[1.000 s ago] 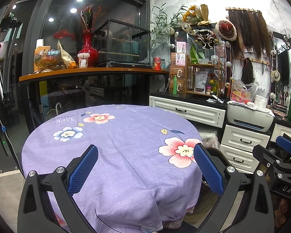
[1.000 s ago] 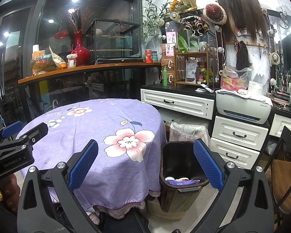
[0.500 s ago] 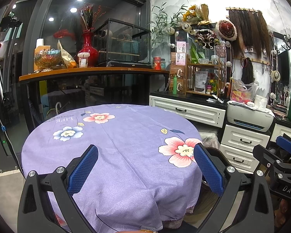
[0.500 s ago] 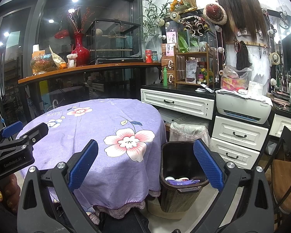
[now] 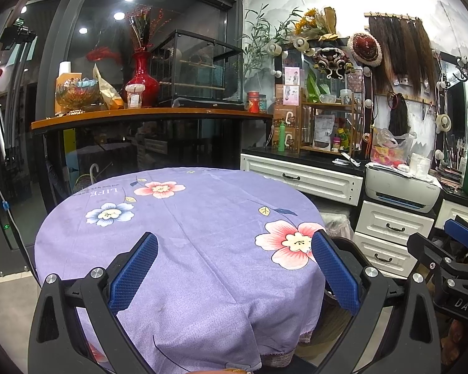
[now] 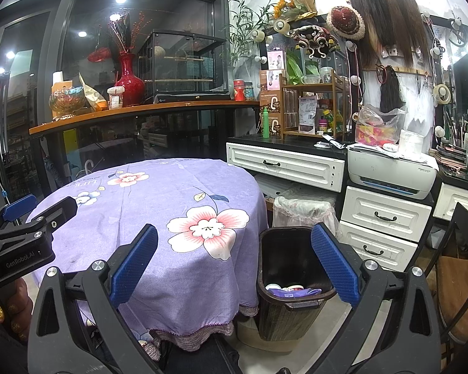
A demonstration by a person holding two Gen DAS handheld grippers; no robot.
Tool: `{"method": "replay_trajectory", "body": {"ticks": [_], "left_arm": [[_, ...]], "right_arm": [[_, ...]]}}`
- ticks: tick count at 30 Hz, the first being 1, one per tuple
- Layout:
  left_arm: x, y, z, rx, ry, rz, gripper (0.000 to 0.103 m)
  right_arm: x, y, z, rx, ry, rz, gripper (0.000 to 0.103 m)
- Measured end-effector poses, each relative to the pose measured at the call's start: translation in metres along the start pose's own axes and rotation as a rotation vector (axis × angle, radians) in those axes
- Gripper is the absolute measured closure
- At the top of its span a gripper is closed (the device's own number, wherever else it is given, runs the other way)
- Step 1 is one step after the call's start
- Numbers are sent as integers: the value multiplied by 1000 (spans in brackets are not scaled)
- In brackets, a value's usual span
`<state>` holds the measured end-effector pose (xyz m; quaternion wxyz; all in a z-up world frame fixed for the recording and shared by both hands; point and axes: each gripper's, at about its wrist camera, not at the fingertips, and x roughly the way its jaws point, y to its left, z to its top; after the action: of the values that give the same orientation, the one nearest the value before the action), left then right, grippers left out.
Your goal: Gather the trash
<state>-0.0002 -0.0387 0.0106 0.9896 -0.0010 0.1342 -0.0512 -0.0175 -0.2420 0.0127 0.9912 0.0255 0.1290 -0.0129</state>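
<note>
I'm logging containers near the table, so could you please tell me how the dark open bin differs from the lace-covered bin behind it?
The dark brown slatted trash bin stands open, with cups and wrappers showing inside; the pale lace-covered bin has its top draped, contents hidden. The dark bin is nearer the right gripper; the lace-covered one stands farther back, by the white drawers. Both stand on the floor beside the purple floral tablecloth.

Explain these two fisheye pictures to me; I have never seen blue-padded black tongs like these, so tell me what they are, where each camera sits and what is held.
A person holds one pair of tongs in each hand; a camera on each looks forward between its blue pads. The left tongs hover open over the round table with its purple flowered cloth, holding nothing. The right tongs are also open and empty, facing the table edge and the dark trash bin beside it, which has trash at the bottom. No trash shows on the cloth.
</note>
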Motion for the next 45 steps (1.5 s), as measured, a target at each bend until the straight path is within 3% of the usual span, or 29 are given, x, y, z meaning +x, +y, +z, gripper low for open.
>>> {"method": "replay_trajectory", "body": {"ticks": [45], "left_arm": [[1,-2,1,-1,3,1,5]], "right_arm": [[0,2,0,0,4,1,6]]}}
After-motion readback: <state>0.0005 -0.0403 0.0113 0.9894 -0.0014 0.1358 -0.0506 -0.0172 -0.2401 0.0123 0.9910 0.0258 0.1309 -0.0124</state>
